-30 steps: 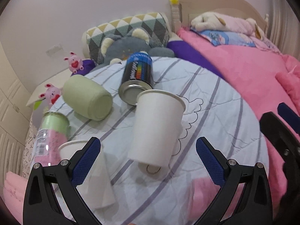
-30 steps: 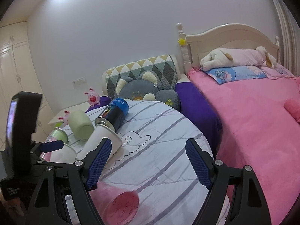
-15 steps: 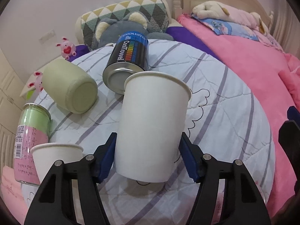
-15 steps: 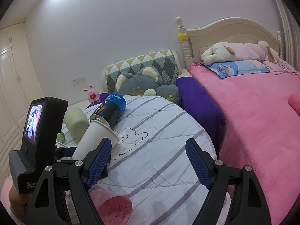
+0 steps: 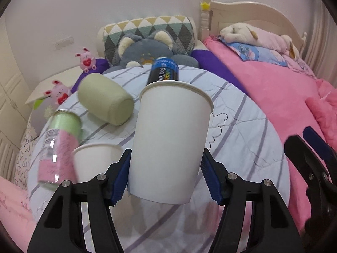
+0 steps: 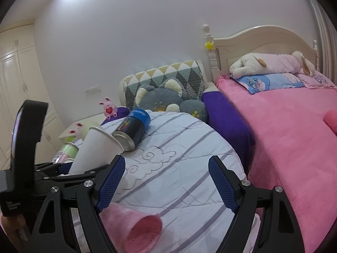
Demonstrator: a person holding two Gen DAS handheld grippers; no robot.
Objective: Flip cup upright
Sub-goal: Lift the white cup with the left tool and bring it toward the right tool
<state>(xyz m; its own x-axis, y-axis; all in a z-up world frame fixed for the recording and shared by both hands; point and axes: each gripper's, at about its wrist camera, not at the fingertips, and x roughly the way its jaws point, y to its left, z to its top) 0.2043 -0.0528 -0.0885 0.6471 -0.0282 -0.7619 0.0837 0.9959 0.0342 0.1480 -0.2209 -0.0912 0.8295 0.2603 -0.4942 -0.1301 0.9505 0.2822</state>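
My left gripper (image 5: 165, 177) is shut on a white paper cup (image 5: 170, 139) and holds it above the striped quilt (image 5: 242, 139), mouth up and nearly upright. The same cup shows tilted in the right wrist view (image 6: 94, 149), held by the left gripper (image 6: 63, 170). My right gripper (image 6: 166, 187) is open and empty, above the quilt's near part; its edge shows at the right of the left wrist view. A pink cup (image 6: 137, 225) lies on its side just below the right gripper's left finger.
A second white cup (image 5: 94, 160) stands upright at the left. A green-pink bottle (image 5: 59, 145), a pale green cup on its side (image 5: 105, 103) and a dark blue can on its side (image 5: 164, 71) lie on the quilt. Plush toys and pillows are behind, a pink blanket (image 5: 273, 88) to the right.
My left gripper closed on the white cup lying on the quilt, lifted it and turned it mouth up. The right gripper stayed open and rose slightly.
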